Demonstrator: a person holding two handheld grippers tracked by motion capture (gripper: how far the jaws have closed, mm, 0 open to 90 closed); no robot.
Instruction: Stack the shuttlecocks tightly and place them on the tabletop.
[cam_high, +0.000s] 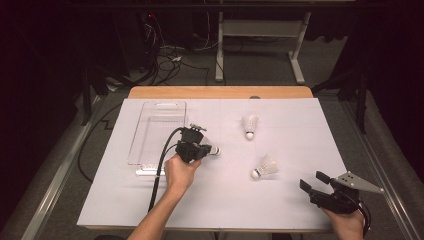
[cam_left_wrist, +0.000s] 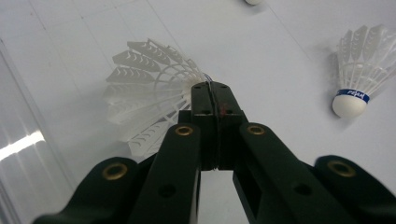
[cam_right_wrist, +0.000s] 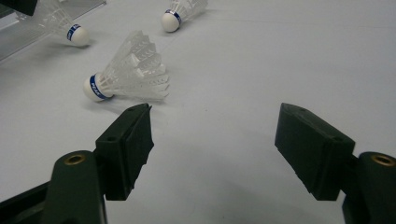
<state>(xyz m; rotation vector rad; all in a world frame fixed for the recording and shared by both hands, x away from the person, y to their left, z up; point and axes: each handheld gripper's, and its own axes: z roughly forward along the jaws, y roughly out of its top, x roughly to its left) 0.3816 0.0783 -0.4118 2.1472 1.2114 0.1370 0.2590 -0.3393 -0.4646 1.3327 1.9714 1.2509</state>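
The left gripper (cam_high: 200, 145) pinches a white feathered shuttlecock (cam_left_wrist: 149, 93) by its skirt rim, just beside the clear plastic tray (cam_high: 155, 125) toward the white table's (cam_high: 300, 150) left edge. The right gripper (cam_high: 315, 182) hovers near the front right corner, jaws spread wide.

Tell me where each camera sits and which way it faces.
High view: above the person's side, facing forward and down on the table; forearms, hands, both tongs.
Left gripper view: on the left tongs, shut on a shuttlecock.
Right gripper view: on the open right tongs, facing the nearest shuttlecock.
Shared: shuttlecocks.
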